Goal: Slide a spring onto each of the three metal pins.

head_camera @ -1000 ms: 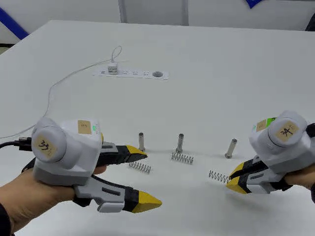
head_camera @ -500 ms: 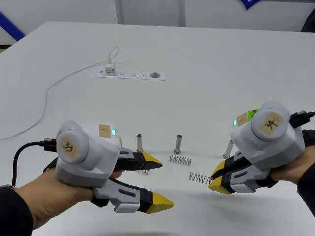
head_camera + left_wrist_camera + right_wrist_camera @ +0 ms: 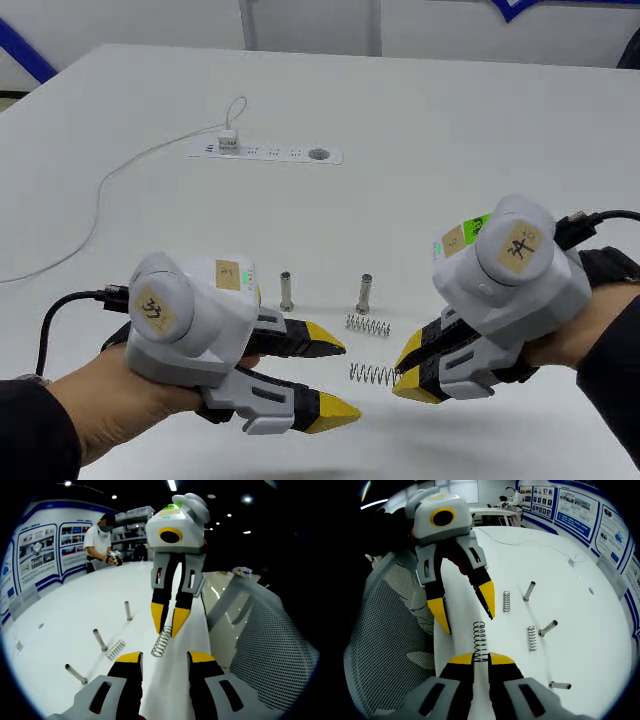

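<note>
Item: spring (image 3: 372, 373), likely light, bendy, prone to kink; best held by an end coil. Location: my side of the middle pin (image 3: 365, 293), low by the counter (image 3: 450, 150). My right tongs (image 3: 480, 659) clench its end; my left tongs (image 3: 165, 657) gape, empty.

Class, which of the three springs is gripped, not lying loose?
The spring clamped by one end in the right gripper; the other two springs lie on the table.

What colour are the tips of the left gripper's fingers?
Yellow. The left gripper shows its fingers best in the head view.
</note>
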Demonstrator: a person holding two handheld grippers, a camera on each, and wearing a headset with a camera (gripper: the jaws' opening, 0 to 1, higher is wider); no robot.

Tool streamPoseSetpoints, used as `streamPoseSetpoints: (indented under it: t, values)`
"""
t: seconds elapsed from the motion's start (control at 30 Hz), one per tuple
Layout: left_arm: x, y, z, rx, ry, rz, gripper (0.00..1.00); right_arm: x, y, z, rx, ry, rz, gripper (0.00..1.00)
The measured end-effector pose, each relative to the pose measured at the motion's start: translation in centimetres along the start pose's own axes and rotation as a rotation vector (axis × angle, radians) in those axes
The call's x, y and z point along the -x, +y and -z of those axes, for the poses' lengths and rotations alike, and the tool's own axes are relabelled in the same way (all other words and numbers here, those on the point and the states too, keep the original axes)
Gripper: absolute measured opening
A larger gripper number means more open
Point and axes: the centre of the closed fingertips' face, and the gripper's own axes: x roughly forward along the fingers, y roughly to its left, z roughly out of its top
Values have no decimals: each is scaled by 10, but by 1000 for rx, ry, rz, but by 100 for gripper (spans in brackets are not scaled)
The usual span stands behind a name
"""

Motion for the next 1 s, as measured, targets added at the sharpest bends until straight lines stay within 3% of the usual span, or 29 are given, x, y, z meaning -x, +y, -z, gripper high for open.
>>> streamPoseSetpoints:
  t: [0.37, 0.73, 1.0]
  values:
    - [-4, -5, 0, -44, -2, 17, 20, 0, 12, -5, 42, 12, -34, 11]
    - [-6, -7, 4, -73, 13, 25, 12, 5, 17, -9, 38, 10, -46, 11]
    - [-6, -7, 4, -68, 12, 25, 12, 19, 18, -29, 41, -52, -38, 11]
